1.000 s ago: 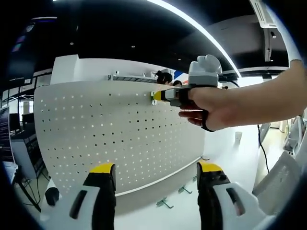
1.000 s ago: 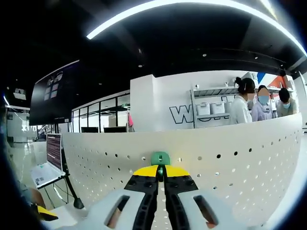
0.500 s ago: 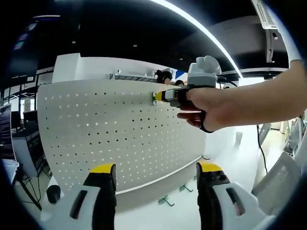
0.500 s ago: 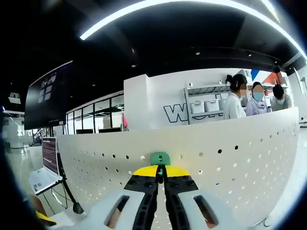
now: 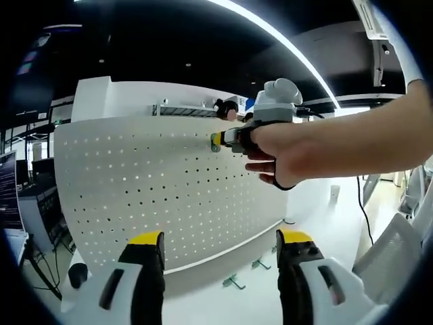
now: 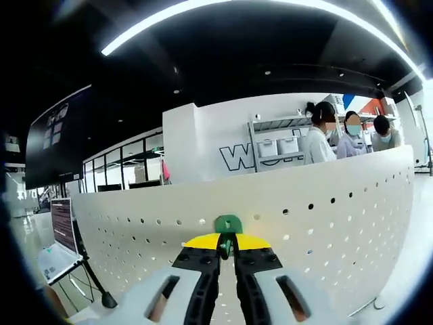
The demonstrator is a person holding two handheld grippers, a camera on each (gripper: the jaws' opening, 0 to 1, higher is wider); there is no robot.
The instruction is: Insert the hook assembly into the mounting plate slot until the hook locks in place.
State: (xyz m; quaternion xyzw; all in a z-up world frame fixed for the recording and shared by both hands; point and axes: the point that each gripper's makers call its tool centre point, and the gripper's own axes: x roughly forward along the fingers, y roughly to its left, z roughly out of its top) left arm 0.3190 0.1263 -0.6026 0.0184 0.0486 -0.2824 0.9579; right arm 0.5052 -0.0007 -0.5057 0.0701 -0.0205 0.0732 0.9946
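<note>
Right gripper [image 6: 228, 245] jaws clenched on green hook [image 6: 228, 224], tip against white pegboard [image 6: 325, 223] near its top edge. Left gripper [image 5: 220, 245] jaws released, pegboard ahead, 2 spare hooks [image 5: 233, 282] on white table [image 5: 223, 308] between them. 3 people [image 6: 321, 133], shelving, dark ceiling beyond.

Left claw [image 5: 220, 247]: two broad fingers with light grey moulded shells, each carrying a dark elongated slot. Inner faces are black. Each finger ends in a yellow cap over a black tip section.

Right claw [image 6: 227, 242]: same construction. Light grey shells with an oval slot on each, black ribbed inner sections, yellow caps at the tips.

Right claw as seen from the left gripper view [image 5: 223, 137]: yellow tip, black mid-section, and a pale grey rounded housing on top. A thin dark cable trails from the housing to the right.

Person's hand [image 5: 277, 152]: bare, forearm bare as far as visible; no sleeve, glove or wristwear discernible.
</note>
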